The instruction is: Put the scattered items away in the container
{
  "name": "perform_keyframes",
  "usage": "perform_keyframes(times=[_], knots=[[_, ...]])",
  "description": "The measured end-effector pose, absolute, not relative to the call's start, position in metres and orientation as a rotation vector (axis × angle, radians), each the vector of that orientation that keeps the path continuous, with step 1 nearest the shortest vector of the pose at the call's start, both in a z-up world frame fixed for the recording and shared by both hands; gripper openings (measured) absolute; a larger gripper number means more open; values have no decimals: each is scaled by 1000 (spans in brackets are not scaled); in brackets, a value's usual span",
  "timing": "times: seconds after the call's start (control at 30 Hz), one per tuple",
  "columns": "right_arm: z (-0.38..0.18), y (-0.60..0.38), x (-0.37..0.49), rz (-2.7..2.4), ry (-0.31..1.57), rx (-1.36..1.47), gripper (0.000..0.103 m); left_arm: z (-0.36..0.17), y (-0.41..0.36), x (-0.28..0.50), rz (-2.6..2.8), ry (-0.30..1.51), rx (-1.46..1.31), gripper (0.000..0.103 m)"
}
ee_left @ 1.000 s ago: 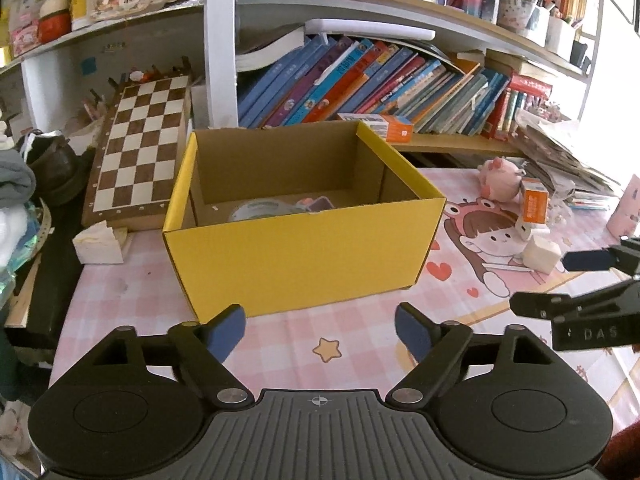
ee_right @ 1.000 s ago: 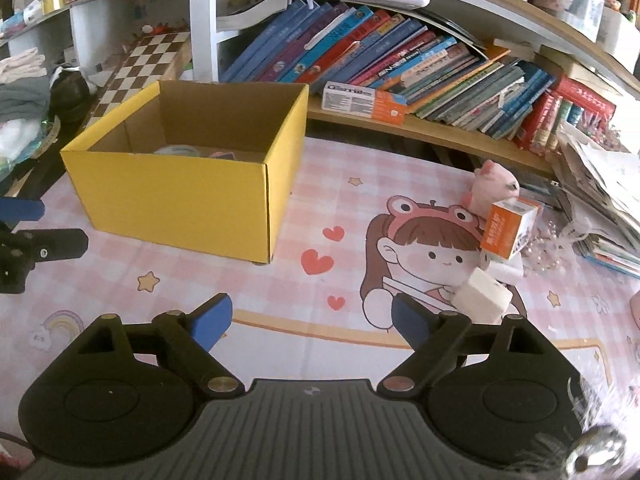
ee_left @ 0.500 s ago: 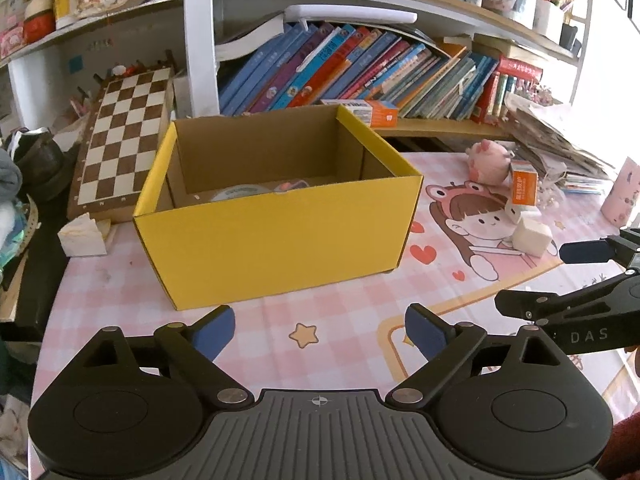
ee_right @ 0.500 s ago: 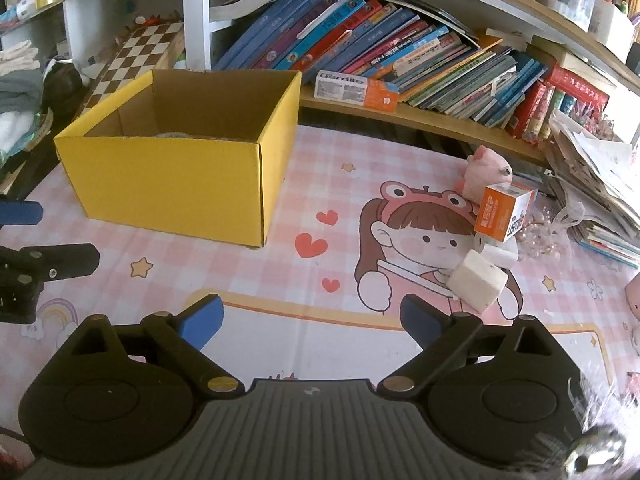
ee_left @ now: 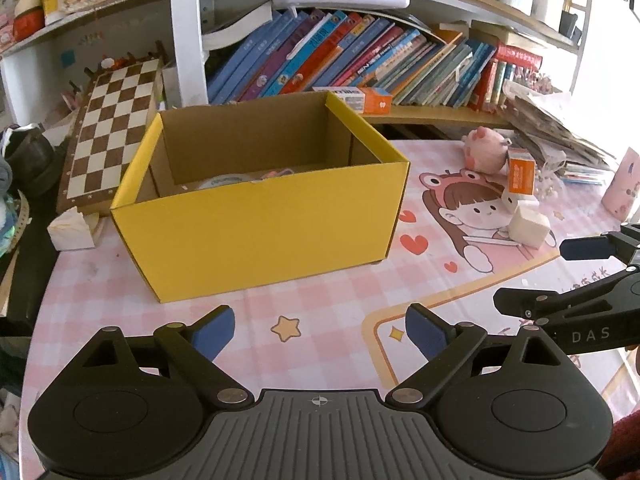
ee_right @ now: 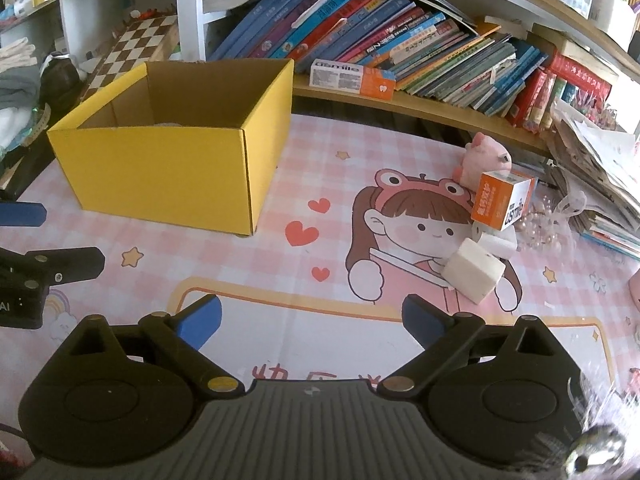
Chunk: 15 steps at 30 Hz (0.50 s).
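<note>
Over the last second I've pulled both views back from the yellow box. Left gripper and right gripper spread wide, empty. Orange carton, white block, pink plush sit out on the mat; some bits are already boxed.

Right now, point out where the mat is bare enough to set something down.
Free: the strip between the yellow box and the left gripper, and the patch between the box and the white block. Crowded: the far right, where the block, orange carton, pink plush and paper pile cluster.
</note>
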State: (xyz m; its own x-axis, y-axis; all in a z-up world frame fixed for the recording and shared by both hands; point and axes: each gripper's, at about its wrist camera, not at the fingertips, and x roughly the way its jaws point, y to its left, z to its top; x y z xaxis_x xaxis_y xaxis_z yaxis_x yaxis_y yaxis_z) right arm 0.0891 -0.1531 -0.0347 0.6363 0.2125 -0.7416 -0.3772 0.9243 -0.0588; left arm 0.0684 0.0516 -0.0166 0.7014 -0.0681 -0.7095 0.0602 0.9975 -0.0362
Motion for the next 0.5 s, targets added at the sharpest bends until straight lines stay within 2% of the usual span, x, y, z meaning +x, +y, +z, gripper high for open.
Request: perform_keyframes(times=[0.5], knots=[[-40, -174, 99, 360, 834, -211, 98, -19, 30, 74, -38, 801, -12, 94]])
